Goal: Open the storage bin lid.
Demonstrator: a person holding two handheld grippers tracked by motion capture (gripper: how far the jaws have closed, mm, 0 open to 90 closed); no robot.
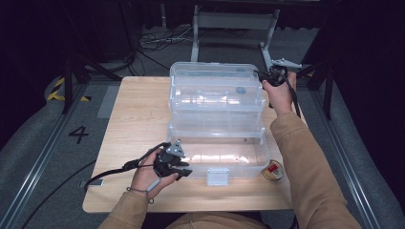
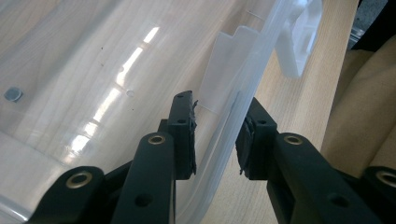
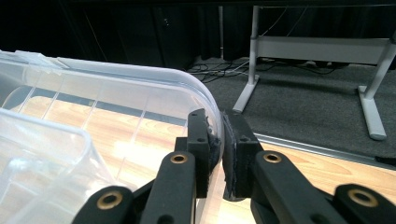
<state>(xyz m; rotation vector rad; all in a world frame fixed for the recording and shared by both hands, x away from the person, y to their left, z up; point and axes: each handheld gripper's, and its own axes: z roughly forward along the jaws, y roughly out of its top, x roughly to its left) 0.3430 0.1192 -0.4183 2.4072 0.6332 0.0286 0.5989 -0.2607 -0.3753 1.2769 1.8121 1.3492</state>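
Clear plastic makes most edges here hard to read: the storage box sits mid-table with its lid lying flat nearer the person, and where one ends and the other begins is blurred by glare in the high view. The left gripper is at the lid's near left edge; in the left gripper view its jaws straddle the lid's rim, the right pad against the plastic, the left pad with a thin gap, so whether it truly pinches cannot be told. The white latch on that rim is cut off at the top of the frame. The right gripper is at the box's far right corner, largely covered by the hand; in the right gripper view its jaws are pressed onto the box's curved rim, clamping the wall between the pads. A small round container stands on the table just beside the lid's near right corner, its label too small to read.
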